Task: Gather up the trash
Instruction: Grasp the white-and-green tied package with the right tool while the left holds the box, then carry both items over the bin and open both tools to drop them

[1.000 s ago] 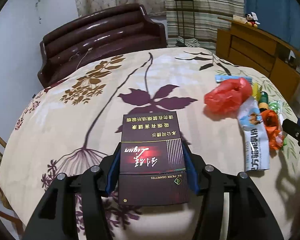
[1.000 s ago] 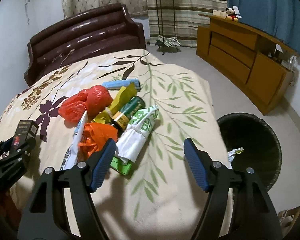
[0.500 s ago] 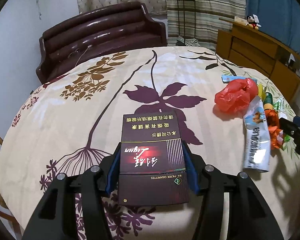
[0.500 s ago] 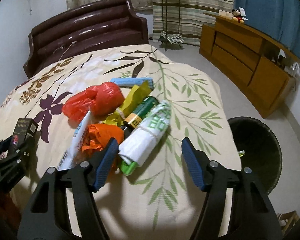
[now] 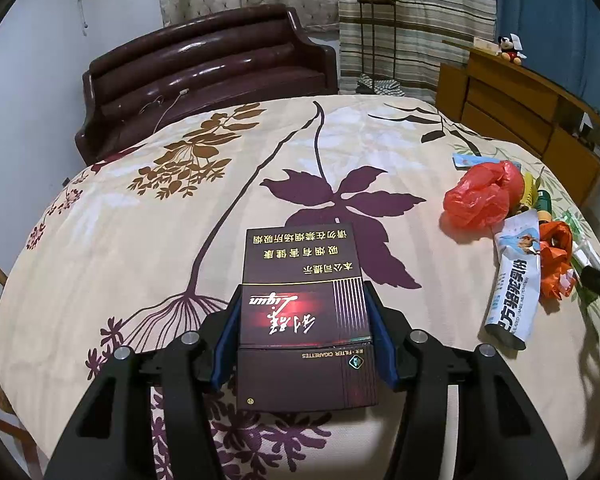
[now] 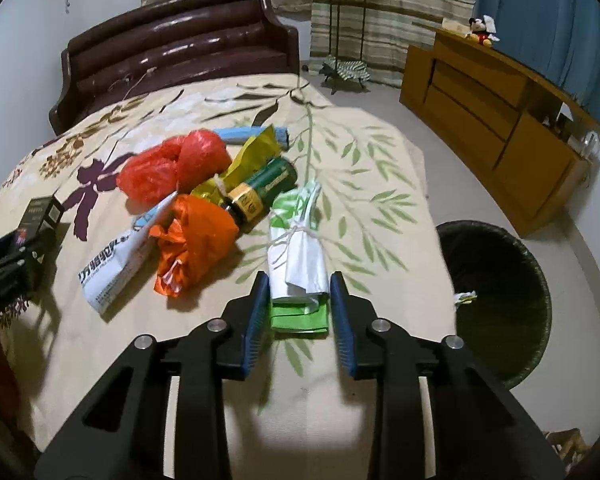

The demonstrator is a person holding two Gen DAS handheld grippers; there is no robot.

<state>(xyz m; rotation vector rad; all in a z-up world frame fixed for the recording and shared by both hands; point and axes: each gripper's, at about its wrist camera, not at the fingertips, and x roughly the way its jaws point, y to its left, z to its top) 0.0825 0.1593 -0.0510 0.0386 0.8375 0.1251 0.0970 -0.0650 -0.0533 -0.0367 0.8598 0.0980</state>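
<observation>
Right wrist view: my right gripper (image 6: 298, 306) has just been closing around the tied green-and-white bag roll (image 6: 298, 256), its near end between my pads. My left gripper (image 5: 306, 334) clamps the cigarette pack (image 5: 304, 312). Next I'd pinch firmly, then lift toward the dark bin (image 6: 500, 300) to the right.

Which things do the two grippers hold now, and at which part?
Left gripper clamps the cigarette pack by its long sides. Right gripper, just closing, flanks the tied white-green bundle's near end; contact unclear.

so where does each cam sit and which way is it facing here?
Left wrist: on the left hand-held gripper, angled down over the bed toward the headboard; its fingers clamp a cigarette pack.
Right wrist: on the right hand-held gripper, angled down at the trash pile; jaws have just been closing around a tied white-green bag, bin at right.
Shared: red bag, each other's gripper.
</observation>
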